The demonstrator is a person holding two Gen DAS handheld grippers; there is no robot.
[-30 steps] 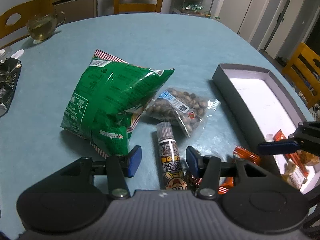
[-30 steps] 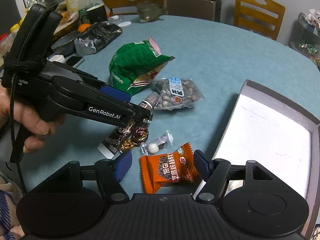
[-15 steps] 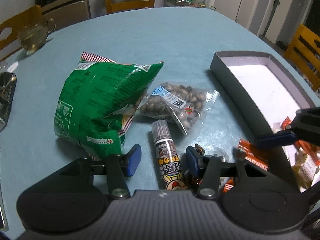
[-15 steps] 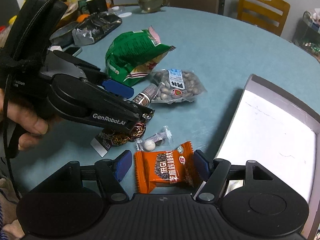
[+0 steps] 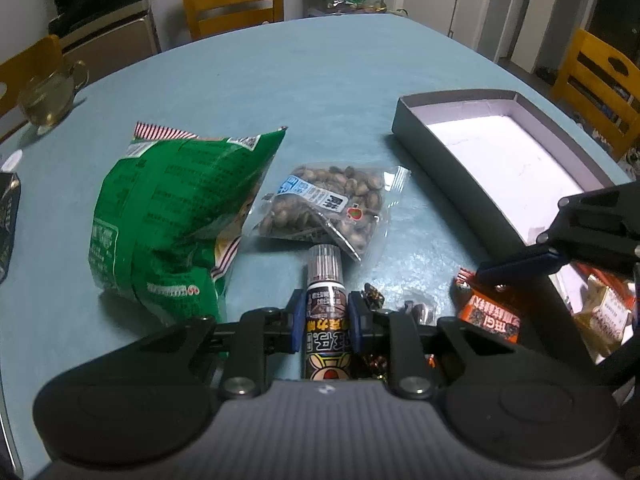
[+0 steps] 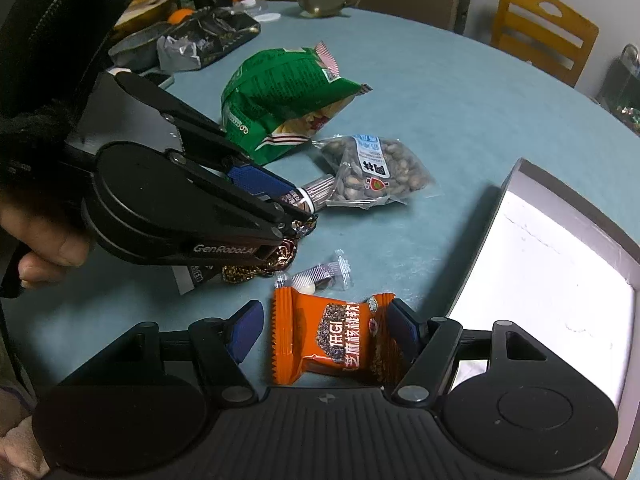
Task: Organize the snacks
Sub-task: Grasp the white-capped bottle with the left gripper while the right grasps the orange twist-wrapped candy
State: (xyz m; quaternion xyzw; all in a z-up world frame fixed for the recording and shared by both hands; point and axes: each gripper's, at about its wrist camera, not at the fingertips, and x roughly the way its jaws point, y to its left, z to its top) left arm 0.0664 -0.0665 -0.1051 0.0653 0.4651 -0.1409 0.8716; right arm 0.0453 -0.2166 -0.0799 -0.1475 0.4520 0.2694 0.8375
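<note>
The left gripper (image 5: 325,320) is closing its blue fingers (image 5: 297,322) on the chocolate stick pack (image 5: 326,300), and in the left wrist view both pads are already lying against the pack's two sides, about midway along its length. The right gripper (image 6: 322,334) is holding its fingers apart around the orange snack packet (image 6: 332,336); the right pad is sitting against the packet's crimped end while the left pad is standing clear, so it is not pinching yet. The stick pack is lying flat on the table (image 5: 320,92), toward the near edge, its silver crimped tip pointing at the clear bag of nuts (image 5: 326,204) and the green chip bag (image 5: 176,216) just beside it. The orange packet is lying just beside the near wall of the grey box (image 6: 484,248), with a small clear-wrapped candy (image 6: 320,276) and some gold-foil sweets (image 6: 264,264) between the two grippers. Judging by its look, the stick pack is being light and fairly stiff under a glossy, slippery film, so a mid-length squeeze across its narrow sides is suiting it; the orange packet is looking soft and puffy, best taken across its middle rather than by the thin sealed ends.
</note>
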